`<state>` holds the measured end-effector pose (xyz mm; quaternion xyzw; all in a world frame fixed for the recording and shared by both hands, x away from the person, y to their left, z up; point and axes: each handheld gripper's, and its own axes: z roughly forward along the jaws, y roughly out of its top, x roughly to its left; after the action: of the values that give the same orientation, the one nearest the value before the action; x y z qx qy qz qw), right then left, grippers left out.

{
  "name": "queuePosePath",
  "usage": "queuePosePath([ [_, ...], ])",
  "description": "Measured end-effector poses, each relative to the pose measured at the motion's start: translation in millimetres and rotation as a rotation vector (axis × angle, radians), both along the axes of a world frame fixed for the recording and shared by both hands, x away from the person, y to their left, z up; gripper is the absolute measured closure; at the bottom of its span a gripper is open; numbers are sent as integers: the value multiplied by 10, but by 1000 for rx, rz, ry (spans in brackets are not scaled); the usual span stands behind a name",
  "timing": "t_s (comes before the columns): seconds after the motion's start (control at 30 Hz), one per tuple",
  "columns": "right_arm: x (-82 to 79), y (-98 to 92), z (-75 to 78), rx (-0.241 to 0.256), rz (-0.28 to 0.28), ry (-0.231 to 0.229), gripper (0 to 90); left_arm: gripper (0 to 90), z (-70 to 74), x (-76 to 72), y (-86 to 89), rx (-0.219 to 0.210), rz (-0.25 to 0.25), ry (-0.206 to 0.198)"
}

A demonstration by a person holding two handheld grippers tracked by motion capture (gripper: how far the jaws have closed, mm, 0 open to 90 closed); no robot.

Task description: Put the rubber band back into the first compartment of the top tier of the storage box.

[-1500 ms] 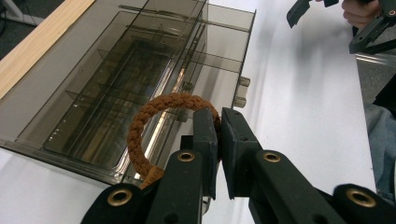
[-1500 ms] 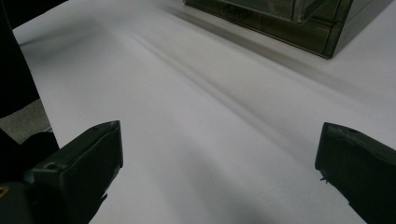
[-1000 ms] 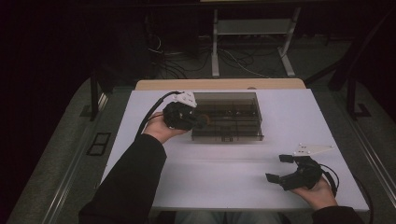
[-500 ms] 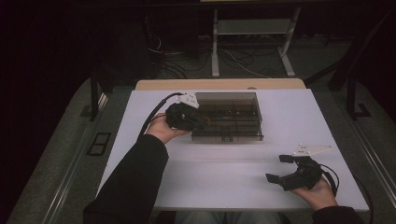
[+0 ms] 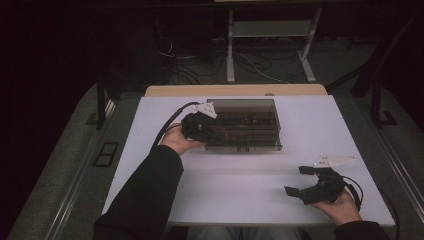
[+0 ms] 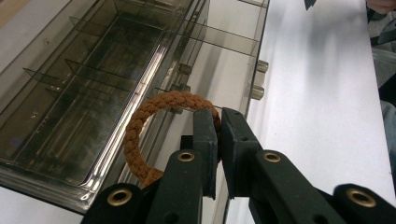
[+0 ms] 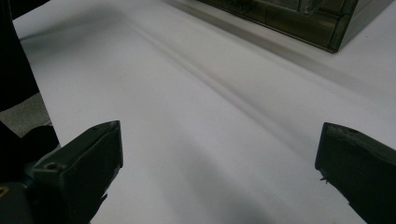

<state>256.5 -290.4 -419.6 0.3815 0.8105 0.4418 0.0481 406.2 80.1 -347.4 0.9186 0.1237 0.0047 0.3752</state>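
Almost no shift since a second ago. Left gripper [image 6: 218, 140] jaws pinch braided brown ring [image 6: 154, 121] over the smoked organizer box [image 5: 250, 125], near edge, probably a front compartment. Next: lower, release inside. Right gripper [image 5: 300, 181] idles, jaws spread, on white table [image 5: 240, 185].

No text, label or number can be read (box and table plain)

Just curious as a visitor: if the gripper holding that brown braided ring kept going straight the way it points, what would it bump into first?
Probably the smoky clear divider box: the left gripper, shut on the brown ring, points at its near compartments, though depth is hard to judge.
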Motion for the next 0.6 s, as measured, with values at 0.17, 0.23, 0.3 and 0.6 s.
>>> queuePosePath([
  [0.17, 0, 0, -1, -1, 2, -1, 6, 837, -52, 10, -28, -8, 2, 14],
  [0.23, -1, 0, 0, 1, -1, 0, 6, 837, -68, 18, -37, -4, 2, 15],
  [0.3, -2, -1, 1, 0, -1, 1, 6, 837, -76, 28, -42, 8, 1, 22],
  [0.6, -2, -3, 1, 1, 1, -1, 6, 834, -148, 67, -78, 18, 5, 39],
])
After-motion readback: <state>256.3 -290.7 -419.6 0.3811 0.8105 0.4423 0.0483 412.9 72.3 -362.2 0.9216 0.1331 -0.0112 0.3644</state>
